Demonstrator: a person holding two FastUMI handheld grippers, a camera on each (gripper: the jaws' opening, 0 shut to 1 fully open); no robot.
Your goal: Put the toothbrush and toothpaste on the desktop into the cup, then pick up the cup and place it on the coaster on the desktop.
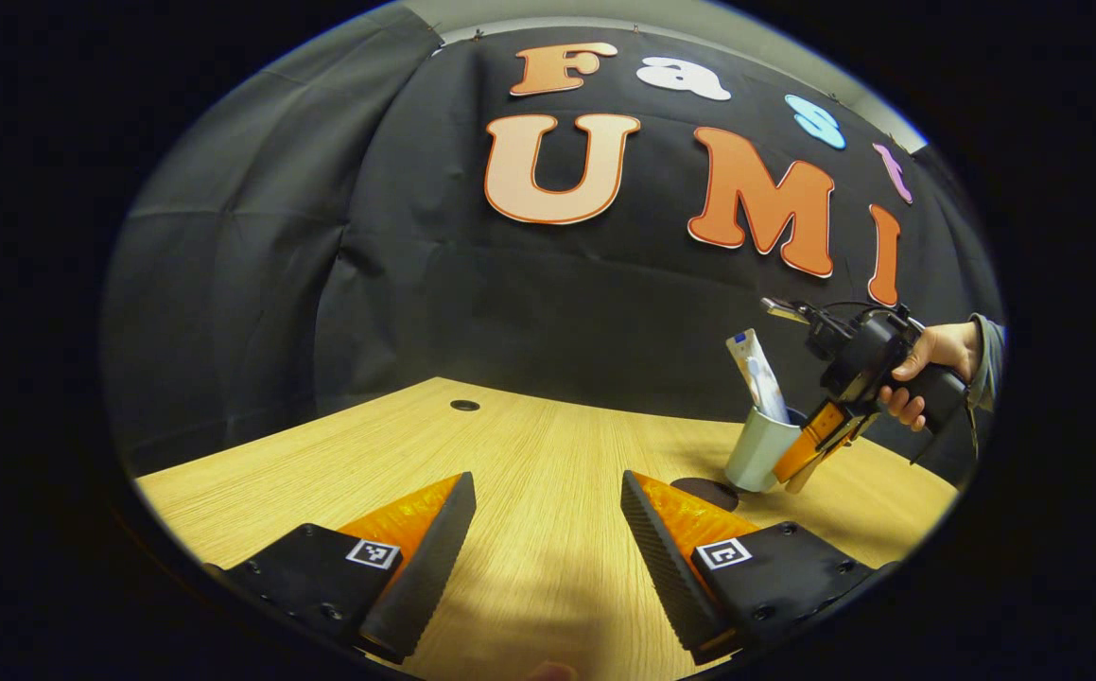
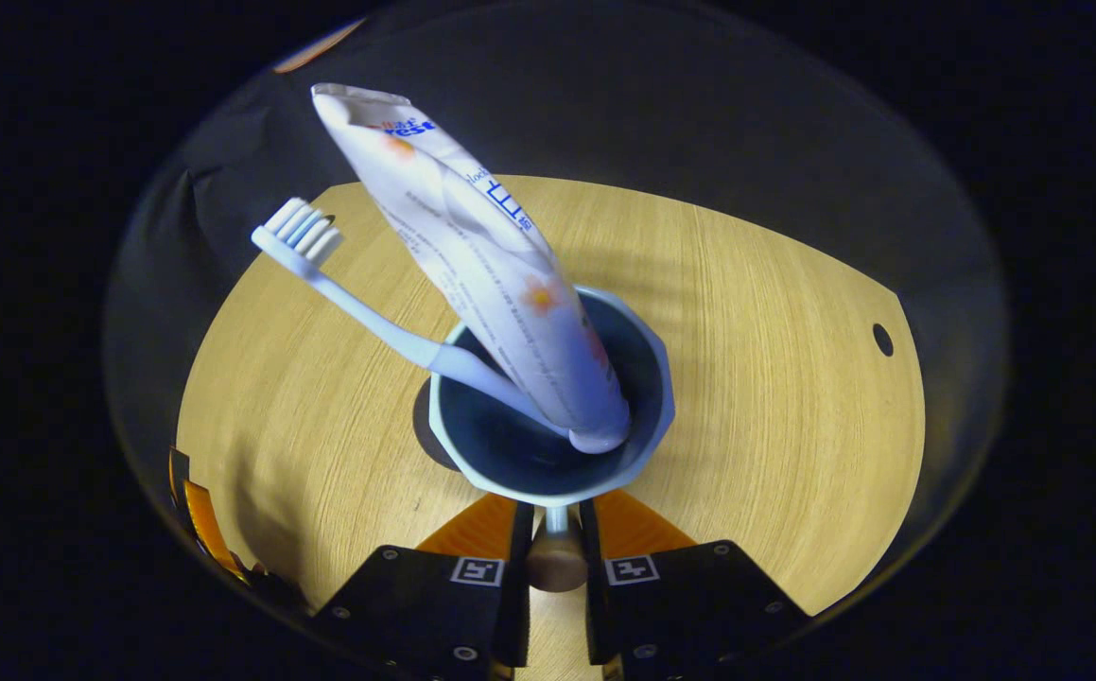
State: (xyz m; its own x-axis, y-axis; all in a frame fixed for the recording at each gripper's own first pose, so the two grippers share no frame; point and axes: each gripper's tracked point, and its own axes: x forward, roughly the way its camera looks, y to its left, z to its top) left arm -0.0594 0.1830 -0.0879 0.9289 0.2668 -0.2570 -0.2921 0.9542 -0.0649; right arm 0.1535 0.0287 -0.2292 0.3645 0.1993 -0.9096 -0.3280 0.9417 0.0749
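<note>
Right fingers (image 2: 555, 539) pinch the cup (image 2: 552, 473) handle; left fingers (image 1: 548, 549) gape empty. Rigid, top-heavy cup: probably tips easily.

Light falls from overhead, bright and warm on the wooden desktop (image 1: 548, 445), while the far cloth wall (image 1: 254, 284) stays dim. Soft shadows pool near the cup (image 2: 647, 416) (its toothpaste (image 2: 481, 255) slightly motion-blurred). Fisheye bending curves every edge.

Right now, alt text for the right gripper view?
The right tool grips the handle of a cup holding a toothbrush and a toothpaste tube, both leaning left. A dark coaster peeks out beneath it on the wooden desk.
</note>
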